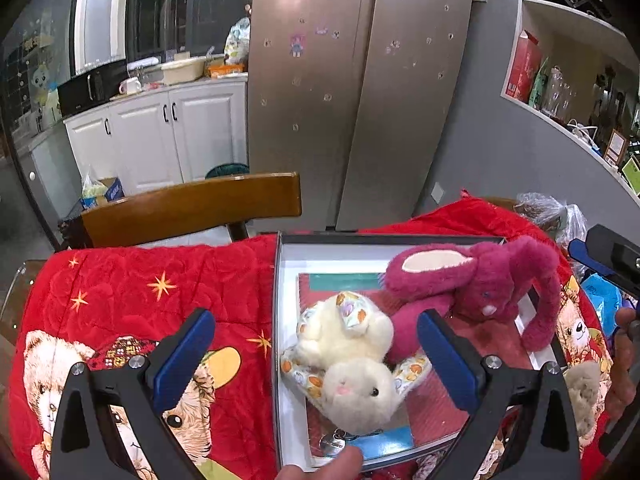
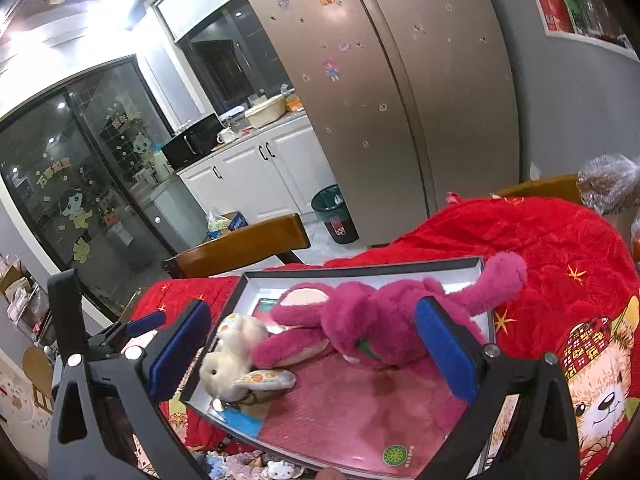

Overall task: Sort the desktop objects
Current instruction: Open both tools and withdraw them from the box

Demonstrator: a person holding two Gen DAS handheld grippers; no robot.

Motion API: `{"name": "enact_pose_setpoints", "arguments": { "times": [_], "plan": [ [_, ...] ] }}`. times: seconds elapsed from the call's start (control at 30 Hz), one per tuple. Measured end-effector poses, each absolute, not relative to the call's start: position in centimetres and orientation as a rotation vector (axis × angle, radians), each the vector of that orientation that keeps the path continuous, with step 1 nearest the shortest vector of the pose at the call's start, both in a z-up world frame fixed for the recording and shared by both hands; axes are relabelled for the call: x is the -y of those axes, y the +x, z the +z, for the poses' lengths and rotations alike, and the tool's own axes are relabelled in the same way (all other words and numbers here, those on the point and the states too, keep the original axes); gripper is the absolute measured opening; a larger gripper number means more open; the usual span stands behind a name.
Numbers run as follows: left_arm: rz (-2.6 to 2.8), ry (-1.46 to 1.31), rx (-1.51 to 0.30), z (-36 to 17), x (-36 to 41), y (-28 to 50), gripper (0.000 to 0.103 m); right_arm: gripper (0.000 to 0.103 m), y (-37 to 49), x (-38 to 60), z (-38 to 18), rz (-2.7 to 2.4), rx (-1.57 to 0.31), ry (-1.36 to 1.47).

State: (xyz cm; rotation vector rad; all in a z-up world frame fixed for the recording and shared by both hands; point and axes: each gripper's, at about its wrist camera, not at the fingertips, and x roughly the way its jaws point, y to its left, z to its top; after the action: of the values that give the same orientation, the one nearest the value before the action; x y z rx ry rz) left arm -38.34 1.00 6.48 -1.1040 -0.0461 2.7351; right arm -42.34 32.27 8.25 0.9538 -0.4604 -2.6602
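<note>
Room: a kitchen, with a steel double-door fridge (image 1: 360,92) at the upper centre, white cabinets (image 1: 160,136) at the middle left and a wooden chair back (image 1: 192,208) just behind the desk.
Desk: covered by a red quilted blanket (image 1: 160,300) printed with teddy bears and gold stars.
Box: a shallow open box (image 1: 288,360) with dark rim and white inner walls lies on the blanket, right of centre in the left wrist view; a red patterned sheet with a teal strip lines its bottom.
Cream rabbit: a cream plush rabbit (image 1: 352,368) with floral ears lies inside the box at its lower left, head toward the lower edge of the frame, with a metal keyring at its head.
Magenta plush: a magenta plush toy (image 1: 480,280) lies in the upper right part of the box, one long limb draped over the rim onto the blanket; it touches the rabbit.
Left tool: the left tool (image 1: 316,360) is spread wide, its blue pads either side of the rabbit without touching it.
Right tool: the right tool (image 2: 312,352) is spread wide above the magenta toy, gripping nothing.
Person: a fingertip (image 1: 320,466) shows at the bottom edge.
</note>
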Motion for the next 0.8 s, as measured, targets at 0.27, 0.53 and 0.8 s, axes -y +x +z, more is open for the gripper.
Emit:
{"name": "enact_pose_setpoints", "arguments": {
  "times": [0.27,0.53,0.8],
  "plan": [
    [2.769,-1.046,0.034,7.7,-0.9,-37.4,0.103,0.103,-39.7,-30.3,10.6,-2.785,0.287,0.749],
    [2.851,-1.02,0.051,8.5,-0.5,-36.0,0.103,0.103,-38.1,-29.7,11.2,-2.817,0.21,0.705],
    [2.855,-0.942,0.103,10.7,-0.7,-32.5,0.103,0.103,-34.6,-28.5,13.2,-2.818,0.144,0.684]
  ]
}}
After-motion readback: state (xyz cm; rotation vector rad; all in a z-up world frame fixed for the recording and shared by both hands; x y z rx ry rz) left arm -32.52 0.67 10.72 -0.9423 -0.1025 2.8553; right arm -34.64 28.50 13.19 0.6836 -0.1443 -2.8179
